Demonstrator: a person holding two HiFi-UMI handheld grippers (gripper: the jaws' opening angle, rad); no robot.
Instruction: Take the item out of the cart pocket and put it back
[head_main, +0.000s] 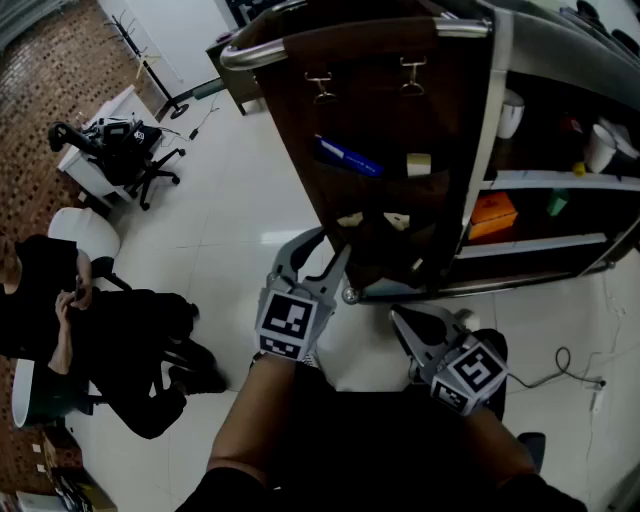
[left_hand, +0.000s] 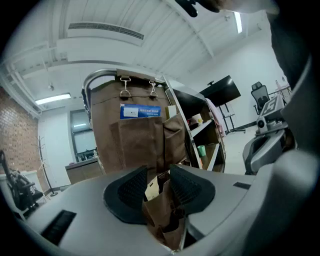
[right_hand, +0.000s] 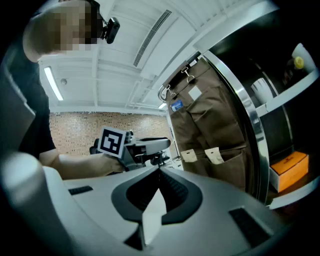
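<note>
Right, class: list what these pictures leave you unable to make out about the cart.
Print on the blue card: too small, left gripper view.
Pale items in the lower pockets: fabric hides all but their tops, right gripper view.
Cart shelves: cut by head view's right edge.

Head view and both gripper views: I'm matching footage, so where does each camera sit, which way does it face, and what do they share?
Head view: on the person's head, steeply down at the cart's pocket panel; both forearms, left tongs and right tongs show.
Left gripper view: on the left tongs, facing the panel; open jaws either side of a pocket edge.
Right gripper view: on the right tongs, looking along the panel; jaws together, left forearm shows.
Shared: all three see the panel's blue card.
</note>
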